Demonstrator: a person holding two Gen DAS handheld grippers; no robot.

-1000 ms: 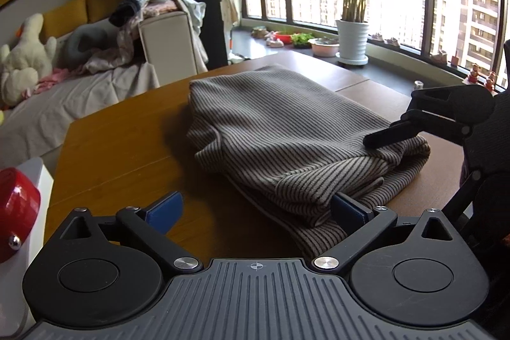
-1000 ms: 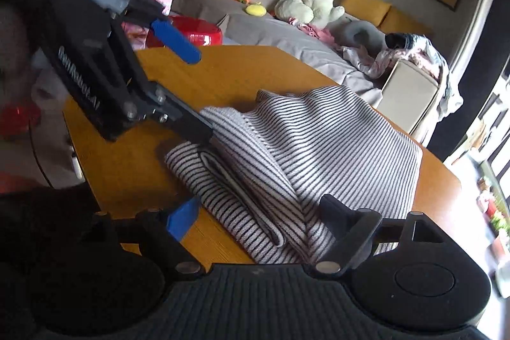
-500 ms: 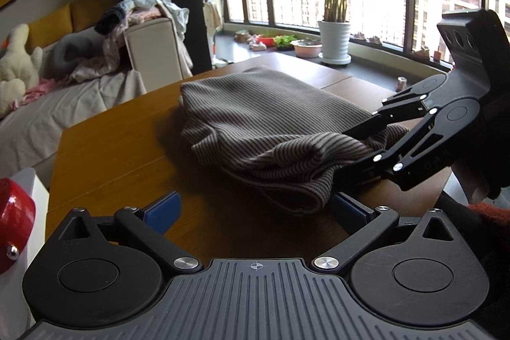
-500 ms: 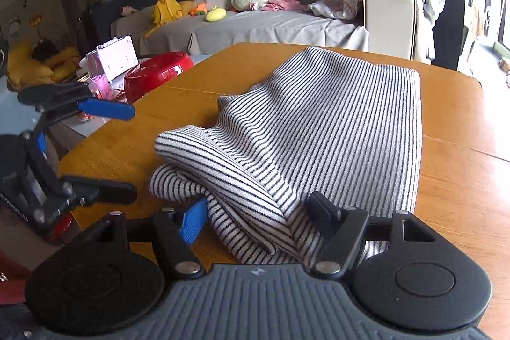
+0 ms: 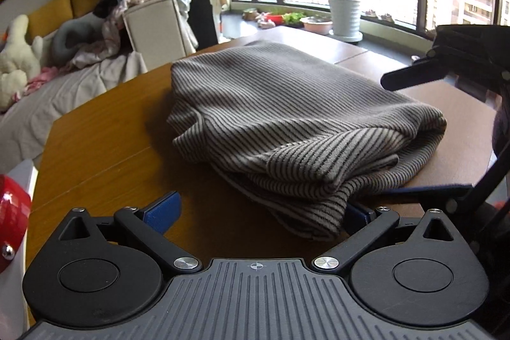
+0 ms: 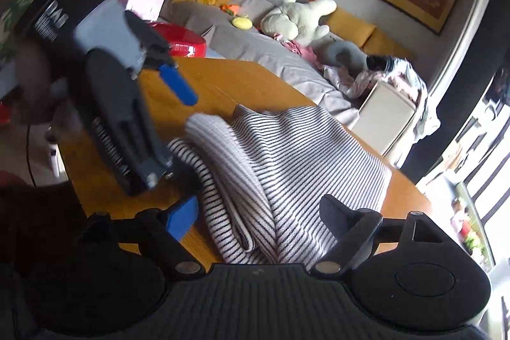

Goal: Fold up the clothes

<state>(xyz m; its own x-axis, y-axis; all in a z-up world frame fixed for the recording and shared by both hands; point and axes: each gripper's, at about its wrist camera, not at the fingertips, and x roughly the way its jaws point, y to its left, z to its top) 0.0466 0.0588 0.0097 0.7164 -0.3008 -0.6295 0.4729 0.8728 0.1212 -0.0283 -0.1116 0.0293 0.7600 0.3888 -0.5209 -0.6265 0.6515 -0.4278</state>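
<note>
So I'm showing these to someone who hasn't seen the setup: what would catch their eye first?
The striped garment, folded into a thick bundle in the middle of the wooden table. Next, both grippers standing open at its near edge: the left gripper with blue pads, and the right gripper straddling the folded layers. Behind, a pale plush toy on the sofa under red framed pictures.

Motion-blurred across the right wrist view: left gripper (image 6: pixel 178 129), lower finger buried behind striped garment (image 6: pixel 287 168); red container (image 5: pixel 12 222) cut off at left wrist view's left edge
</note>
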